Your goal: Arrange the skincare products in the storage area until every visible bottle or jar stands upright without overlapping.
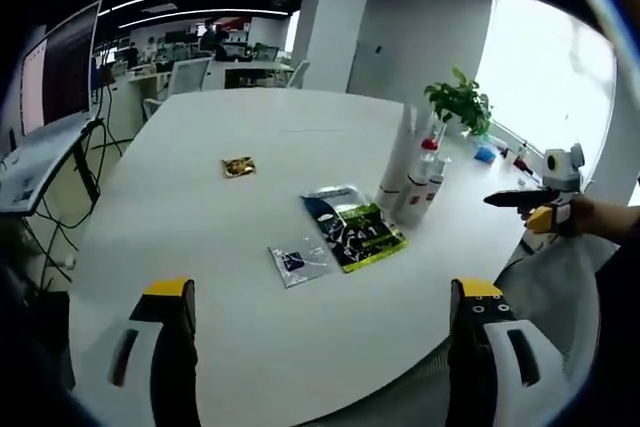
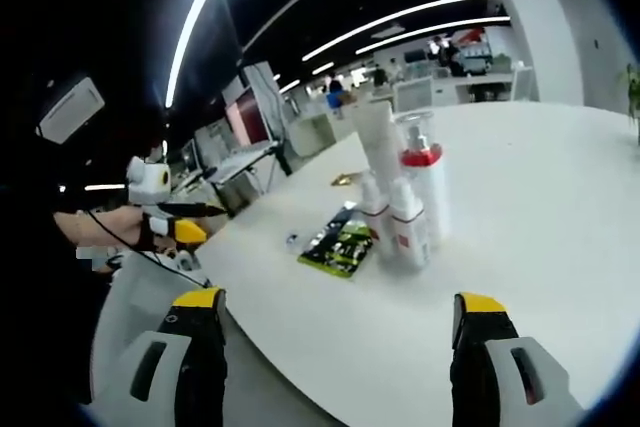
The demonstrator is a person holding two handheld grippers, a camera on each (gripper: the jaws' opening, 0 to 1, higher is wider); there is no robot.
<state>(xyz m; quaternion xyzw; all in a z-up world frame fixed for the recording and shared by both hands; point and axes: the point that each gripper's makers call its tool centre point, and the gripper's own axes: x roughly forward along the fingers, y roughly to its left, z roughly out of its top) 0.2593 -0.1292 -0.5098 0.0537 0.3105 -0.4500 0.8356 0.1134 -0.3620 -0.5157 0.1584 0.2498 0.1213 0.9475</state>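
1. On the round white table (image 1: 250,247), a cluster of skincare containers already stands upright: a tall white tube (image 2: 377,152), a clear pump bottle with a red collar (image 2: 424,182) and two small white bottles with red labels (image 2: 405,227). They stand close together near the table's edge; whether any of them touch is hard to tell.
2. Lying flat just beside the cluster are a green-and-black foil packet (image 1: 355,229), a small silvery sachet (image 1: 297,263) and, well apart, a small gold wrapper (image 1: 238,166). These probably still need tidying, if they count as task items.
3. The left gripper (image 1: 320,347) hovers over the near table edge, jaws wide apart and holding nothing.
4. The right gripper (image 2: 335,357) faces the cluster from the other side, jaws likewise spread wide and empty.
5. Labels on the bottles are too blurred to read, and the tube partly hides what stands behind it.
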